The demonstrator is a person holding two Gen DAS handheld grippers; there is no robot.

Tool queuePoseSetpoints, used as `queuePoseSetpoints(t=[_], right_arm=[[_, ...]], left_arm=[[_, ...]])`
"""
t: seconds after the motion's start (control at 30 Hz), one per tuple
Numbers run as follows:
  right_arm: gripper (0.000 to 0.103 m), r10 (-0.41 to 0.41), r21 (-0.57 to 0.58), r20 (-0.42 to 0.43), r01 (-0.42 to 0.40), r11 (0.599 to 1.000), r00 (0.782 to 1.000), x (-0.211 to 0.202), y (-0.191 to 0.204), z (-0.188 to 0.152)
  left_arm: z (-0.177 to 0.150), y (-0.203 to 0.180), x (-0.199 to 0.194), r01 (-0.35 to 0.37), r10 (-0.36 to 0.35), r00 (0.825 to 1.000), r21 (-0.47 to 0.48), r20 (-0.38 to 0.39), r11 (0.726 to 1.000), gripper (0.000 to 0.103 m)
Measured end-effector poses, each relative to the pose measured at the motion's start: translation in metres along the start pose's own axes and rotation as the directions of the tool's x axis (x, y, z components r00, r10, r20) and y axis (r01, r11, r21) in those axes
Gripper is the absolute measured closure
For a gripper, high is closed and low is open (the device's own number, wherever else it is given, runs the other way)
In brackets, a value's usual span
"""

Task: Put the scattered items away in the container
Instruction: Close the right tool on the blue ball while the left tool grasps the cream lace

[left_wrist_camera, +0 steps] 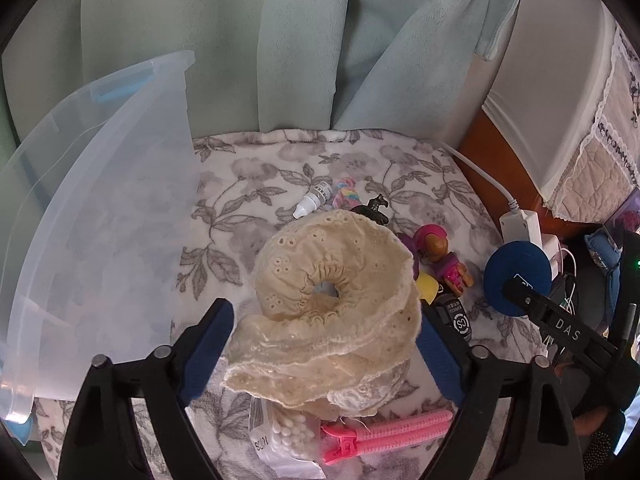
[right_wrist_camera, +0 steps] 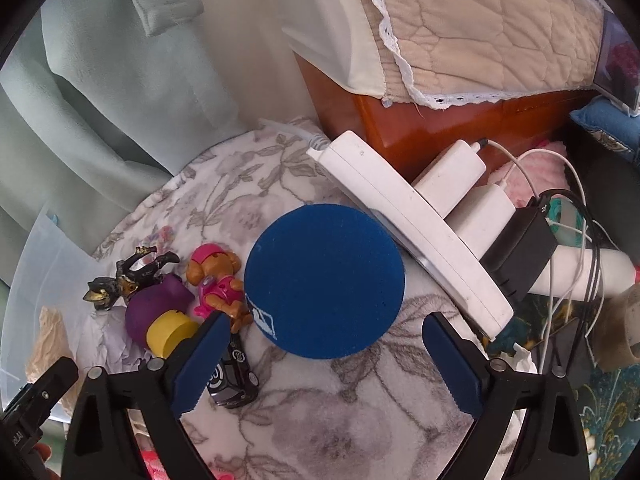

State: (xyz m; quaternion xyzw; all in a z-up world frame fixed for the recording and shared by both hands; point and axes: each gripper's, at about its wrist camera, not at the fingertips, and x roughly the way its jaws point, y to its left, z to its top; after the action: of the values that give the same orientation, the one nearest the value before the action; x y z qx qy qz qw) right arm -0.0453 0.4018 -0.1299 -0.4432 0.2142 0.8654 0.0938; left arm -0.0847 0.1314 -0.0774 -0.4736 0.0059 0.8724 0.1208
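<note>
Straddling lace scrunchie (left_wrist_camera: 332, 304), left gripper (left_wrist_camera: 324, 360) spread | right gripper (right_wrist_camera: 324, 364) spread behind blue disc (right_wrist_camera: 324, 280)

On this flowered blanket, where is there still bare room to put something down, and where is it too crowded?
Bare blanket lies between the clear plastic bin and the small white bottle, and back toward the curtain. Another free patch lies in front of the blue disc. It is crowded around the toys: pink pup figure, purple toy, toy car.

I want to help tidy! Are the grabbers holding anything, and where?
Right gripper: open, nothing held, blue ball ahead. Left gripper: cream lace scrunchie sits between its jaws; whether they pinch it cannot be told.
</note>
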Motion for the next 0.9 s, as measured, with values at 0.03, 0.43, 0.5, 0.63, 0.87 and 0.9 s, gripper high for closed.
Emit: queuePoseSetpoints(t=[0.03,0.43,0.5,0.63,0.87,0.9], right_arm=[[0.007,0.002,0.008,0.002,-0.002,1.0,1.0,0.002,-0.001,0.002],[0.017,0.019,0.055,0.003,-0.019,0.998,1.0,0.015,-0.001,0.011],[0.017,0.015,0.054,-0.001,-0.015,0.998,1.0,0.014,0.0,0.011],[0.018,0.007,0.048,-0.002,-0.007,0.999,1.0,0.011,0.002,0.01],[0.018,-0.006,0.04,-0.002,0.006,0.999,1.0,0.004,0.004,0.005],[0.018,-0.007,0.041,-0.001,0.007,0.999,1.0,0.002,0.005,0.005]], left_arm=[[0.0,0.0,0.001,0.002,-0.002,1.0,-0.004,-0.005,1.0,0.019],[0.001,0.004,0.001,0.02,-0.021,1.0,-0.026,-0.005,0.999,0.042],[0.001,0.004,0.0,0.02,-0.021,1.0,-0.026,-0.008,0.999,0.045],[0.0,0.004,-0.003,0.021,-0.021,1.0,-0.023,0.001,1.0,0.053],[-0.004,0.009,-0.011,0.021,-0.02,1.0,-0.036,0.016,0.999,0.059],[-0.005,0.01,-0.013,0.022,-0.021,1.0,-0.036,0.019,0.999,0.062]])
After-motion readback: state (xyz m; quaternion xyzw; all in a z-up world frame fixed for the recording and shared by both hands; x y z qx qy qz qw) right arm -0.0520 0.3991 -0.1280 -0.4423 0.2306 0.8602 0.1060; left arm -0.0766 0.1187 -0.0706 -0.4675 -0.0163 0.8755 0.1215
